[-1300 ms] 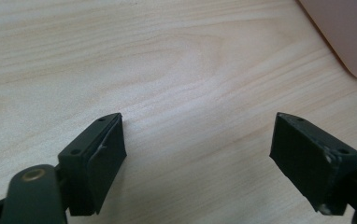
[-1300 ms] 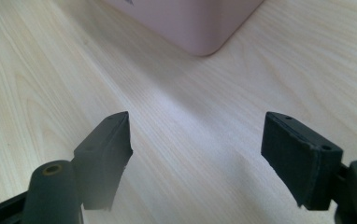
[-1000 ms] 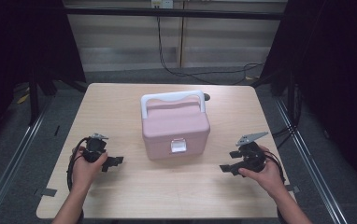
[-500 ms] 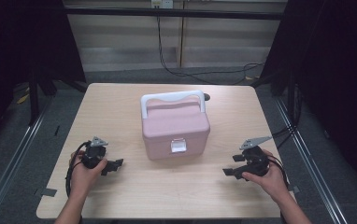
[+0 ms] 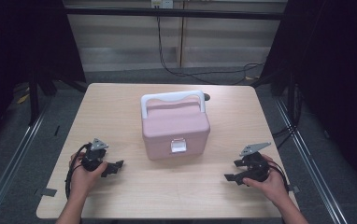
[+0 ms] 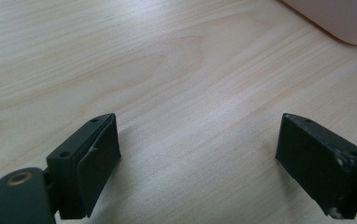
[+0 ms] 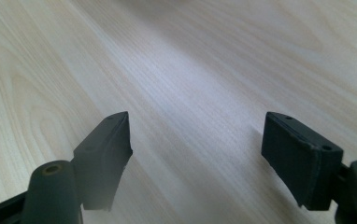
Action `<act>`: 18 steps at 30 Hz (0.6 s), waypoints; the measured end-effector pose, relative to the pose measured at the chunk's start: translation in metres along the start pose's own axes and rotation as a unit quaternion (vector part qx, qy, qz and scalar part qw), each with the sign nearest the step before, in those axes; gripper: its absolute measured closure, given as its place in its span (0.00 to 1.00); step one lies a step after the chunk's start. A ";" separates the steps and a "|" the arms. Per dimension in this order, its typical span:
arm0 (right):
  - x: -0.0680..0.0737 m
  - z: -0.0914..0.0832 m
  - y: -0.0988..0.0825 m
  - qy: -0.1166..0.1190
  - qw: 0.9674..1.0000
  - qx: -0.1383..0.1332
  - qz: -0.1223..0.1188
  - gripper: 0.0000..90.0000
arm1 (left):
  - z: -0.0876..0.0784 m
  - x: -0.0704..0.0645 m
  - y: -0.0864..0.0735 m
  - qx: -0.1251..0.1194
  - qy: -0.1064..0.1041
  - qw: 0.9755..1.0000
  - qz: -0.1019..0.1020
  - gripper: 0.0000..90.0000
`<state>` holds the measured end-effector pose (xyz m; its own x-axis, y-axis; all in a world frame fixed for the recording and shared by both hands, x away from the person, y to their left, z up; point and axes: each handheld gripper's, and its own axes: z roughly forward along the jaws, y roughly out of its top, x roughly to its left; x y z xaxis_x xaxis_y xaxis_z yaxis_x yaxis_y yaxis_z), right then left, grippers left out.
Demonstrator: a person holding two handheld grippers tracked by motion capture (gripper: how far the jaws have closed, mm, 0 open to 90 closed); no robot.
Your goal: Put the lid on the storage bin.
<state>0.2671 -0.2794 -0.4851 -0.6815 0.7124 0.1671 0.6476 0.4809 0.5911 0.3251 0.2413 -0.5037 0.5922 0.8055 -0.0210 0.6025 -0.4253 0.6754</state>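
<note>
A pink box (image 5: 175,128) with a white handle (image 5: 172,98) and a white front latch (image 5: 178,146) stands shut in the middle of the wooden table (image 5: 120,107). My left gripper (image 5: 115,168) rests low near the table's front left, held by a hand, jaws wide apart with nothing between them (image 6: 197,163). A corner of the pink box (image 6: 340,21) shows at the top right of the left gripper view. My right gripper (image 5: 232,175) sits at the front right, open and empty over bare wood (image 7: 197,161).
Black metal frame posts (image 5: 34,93) flank the table, and cables (image 5: 204,74) lie on the floor behind it. A small dark spot (image 5: 207,97) sits on the table behind the box. Bare wood lies between the two grippers.
Both hands have sunk a little toward the table's front edge. The box has not moved.
</note>
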 end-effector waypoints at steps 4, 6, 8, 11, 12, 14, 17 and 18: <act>0.000 0.003 -0.004 -0.003 1.000 0.005 -0.006 0.26 | 0.000 -0.001 -0.001 -0.005 0.000 1.000 0.002 0.14; 0.000 0.004 -0.006 -0.007 1.000 0.001 -0.011 0.26 | 0.000 0.000 -0.002 -0.006 -0.002 1.000 0.005 0.14; 0.001 0.003 -0.007 -0.009 1.000 0.002 -0.010 0.26 | 0.000 0.000 -0.002 -0.007 -0.001 1.000 0.006 0.13; 0.001 0.004 -0.010 -0.011 1.000 -0.011 -0.014 0.26 | 0.000 0.000 -0.004 -0.013 -0.005 1.000 0.005 0.12; 0.002 0.003 -0.012 -0.012 1.000 -0.013 -0.017 0.26 | 0.000 0.000 -0.005 -0.014 -0.004 1.000 0.009 0.12; 0.003 0.003 -0.013 -0.016 1.000 -0.018 -0.019 0.26 | 0.000 0.000 -0.006 -0.022 -0.004 1.000 0.010 0.12; 0.004 0.004 -0.018 -0.024 0.999 -0.032 -0.033 0.26 | 0.000 0.000 -0.007 -0.023 -0.008 1.000 0.011 0.11; 0.004 0.004 -0.018 -0.024 0.999 -0.032 -0.033 0.26 | 0.000 0.000 -0.007 -0.023 -0.008 1.000 0.011 0.11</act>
<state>0.2543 -0.2825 -0.4982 -0.7036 0.7049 0.0900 0.5780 0.4939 0.6496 0.3214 0.2445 -0.5084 0.6137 0.7893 -0.0185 0.5647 -0.4225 0.7090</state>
